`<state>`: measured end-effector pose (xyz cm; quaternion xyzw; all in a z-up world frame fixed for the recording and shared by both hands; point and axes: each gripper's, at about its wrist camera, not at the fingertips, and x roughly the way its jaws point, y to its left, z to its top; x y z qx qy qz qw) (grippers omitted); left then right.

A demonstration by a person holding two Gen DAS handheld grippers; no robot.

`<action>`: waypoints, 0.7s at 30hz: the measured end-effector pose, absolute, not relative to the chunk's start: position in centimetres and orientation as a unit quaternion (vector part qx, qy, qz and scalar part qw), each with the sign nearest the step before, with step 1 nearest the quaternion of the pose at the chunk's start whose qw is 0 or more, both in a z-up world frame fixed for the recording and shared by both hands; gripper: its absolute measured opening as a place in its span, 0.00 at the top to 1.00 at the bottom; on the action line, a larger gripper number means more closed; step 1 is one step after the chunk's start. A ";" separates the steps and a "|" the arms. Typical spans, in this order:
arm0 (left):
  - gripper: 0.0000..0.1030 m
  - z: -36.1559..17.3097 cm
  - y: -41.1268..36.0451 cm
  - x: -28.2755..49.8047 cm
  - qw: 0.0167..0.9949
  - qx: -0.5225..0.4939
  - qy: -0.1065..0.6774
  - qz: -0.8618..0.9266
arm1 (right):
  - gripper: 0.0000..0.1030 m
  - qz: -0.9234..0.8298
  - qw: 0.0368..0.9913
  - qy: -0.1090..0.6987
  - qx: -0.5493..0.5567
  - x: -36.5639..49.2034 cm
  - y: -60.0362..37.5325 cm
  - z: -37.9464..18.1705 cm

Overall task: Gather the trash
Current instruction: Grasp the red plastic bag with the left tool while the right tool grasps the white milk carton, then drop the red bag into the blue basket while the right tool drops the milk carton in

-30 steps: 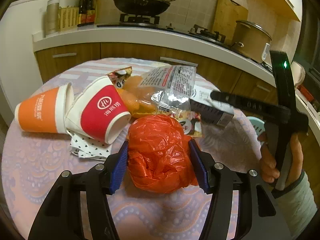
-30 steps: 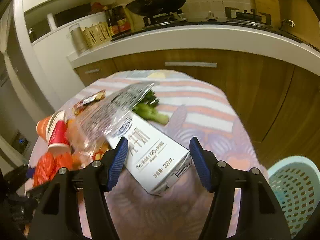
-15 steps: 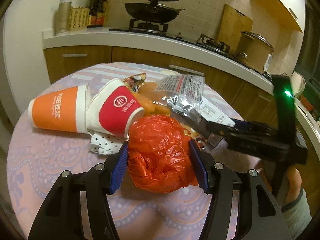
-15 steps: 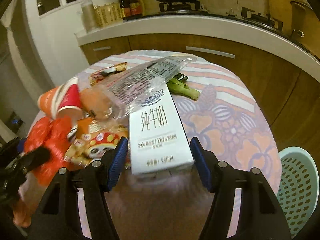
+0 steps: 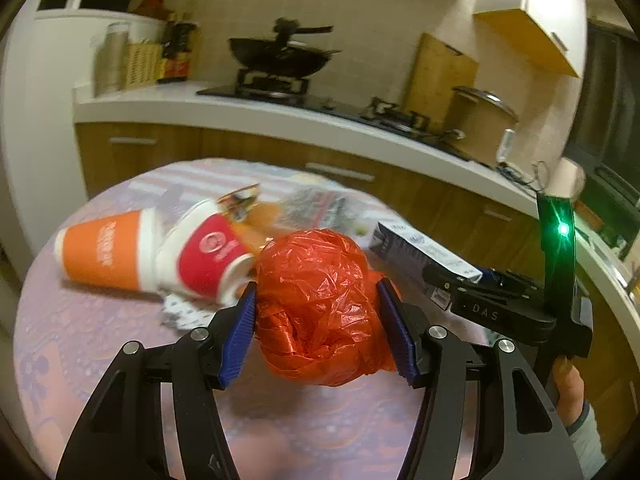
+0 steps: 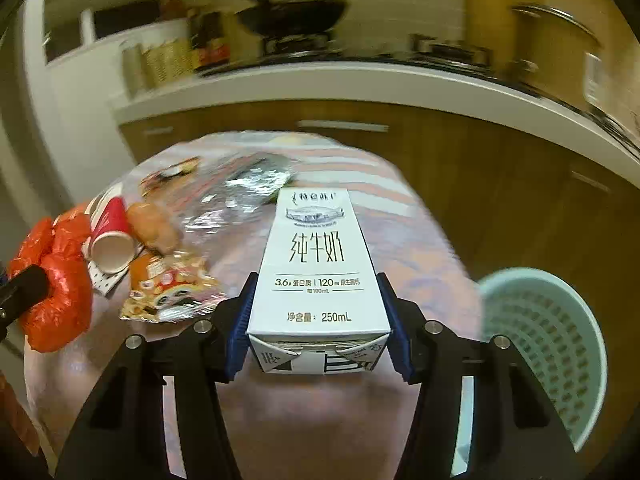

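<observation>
My left gripper is shut on a crumpled red plastic bag, held a little above the round table. In the right wrist view a white milk carton lies lengthwise between the blue pads of my right gripper. Its jaws are closing and both pads touch the carton's sides. The same carton shows in the left wrist view, to the right of the bag. The red bag sits at the far left of the right wrist view.
An orange paper cup and a red one lie tipped over behind the bag. A snack wrapper and a clear plastic bag lie left of the carton. A pale green perforated basket stands below the table's right edge.
My right gripper has slid forward over the milk carton and its jaws have narrowed onto it. The left gripper has risen a little with the red bag.
</observation>
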<state>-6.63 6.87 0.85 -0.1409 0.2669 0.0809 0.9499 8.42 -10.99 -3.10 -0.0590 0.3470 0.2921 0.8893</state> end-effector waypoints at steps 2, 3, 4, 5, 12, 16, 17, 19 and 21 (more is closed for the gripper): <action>0.45 1.3 5.9 -6.2 0.953 -0.135 0.263 0.068 | 0.49 0.283 0.893 0.346 -0.046 8.5 -12.3 -2.7; 0.45 1.5 5.2 -5.8 0.954 -0.134 0.263 0.058 | 0.49 0.275 0.898 0.342 -0.036 8.5 -13.5 -2.4; 0.45 1.5 4.8 -5.6 0.954 -0.133 0.262 0.051 | 0.49 0.269 0.901 0.339 -0.030 8.5 -14.3 -2.2; 0.45 1.7 4.3 -5.3 0.955 -0.131 0.262 0.044 | 0.49 0.264 0.903 0.337 -0.025 8.4 -14.9 -1.9; 0.45 2.8 -0.1 -1.8 0.961 -0.106 0.256 -0.004 | 0.49 0.215 0.923 0.319 0.008 8.7 -21.0 -0.7; 0.45 3.3 -3.6 0.7 0.963 -0.090 0.253 -0.037 | 0.49 0.185 0.932 0.311 0.021 8.8 -24.4 -0.4; 0.45 3.4 -4.2 1.2 0.963 -0.087 0.252 -0.043 | 0.49 0.179 0.934 0.309 0.024 8.8 -25.1 -0.4; 0.45 3.4 -6.2 2.4 0.962 -0.080 0.254 -0.061 | 0.49 0.165 0.937 0.308 0.029 9.0 -27.0 -0.4; 0.45 3.1 -8.3 3.9 0.960 -0.073 0.259 -0.081 | 0.49 0.145 0.940 0.308 0.032 9.2 -28.8 -0.8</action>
